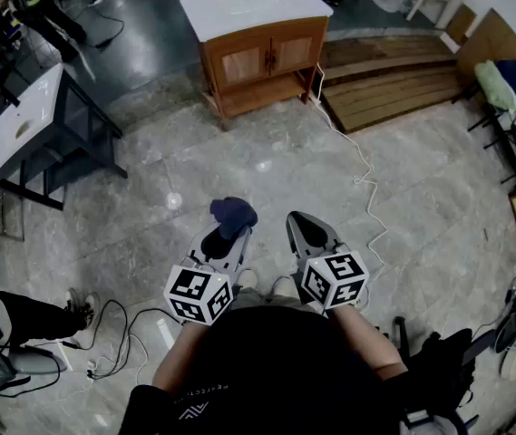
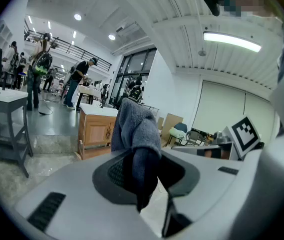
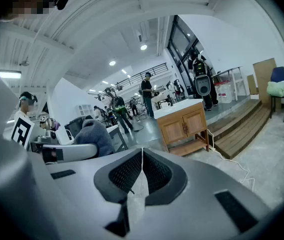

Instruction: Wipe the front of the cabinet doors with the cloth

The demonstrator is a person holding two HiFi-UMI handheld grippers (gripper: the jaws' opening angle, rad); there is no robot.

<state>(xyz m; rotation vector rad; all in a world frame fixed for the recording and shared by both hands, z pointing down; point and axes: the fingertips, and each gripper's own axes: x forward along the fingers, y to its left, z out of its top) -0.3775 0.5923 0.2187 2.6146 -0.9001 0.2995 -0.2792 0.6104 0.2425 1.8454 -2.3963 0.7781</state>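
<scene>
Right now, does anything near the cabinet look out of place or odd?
A white cable snakes loose across the floor from the cabinet's right side, a possible trip hazard. The cabinet stands level, doors shut.

No readable text, label or number.

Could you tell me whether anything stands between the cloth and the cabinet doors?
Nothing visible does. Only floor lies between the cloth in the left gripper and the cabinet doors; a white cable lies aside.
</scene>
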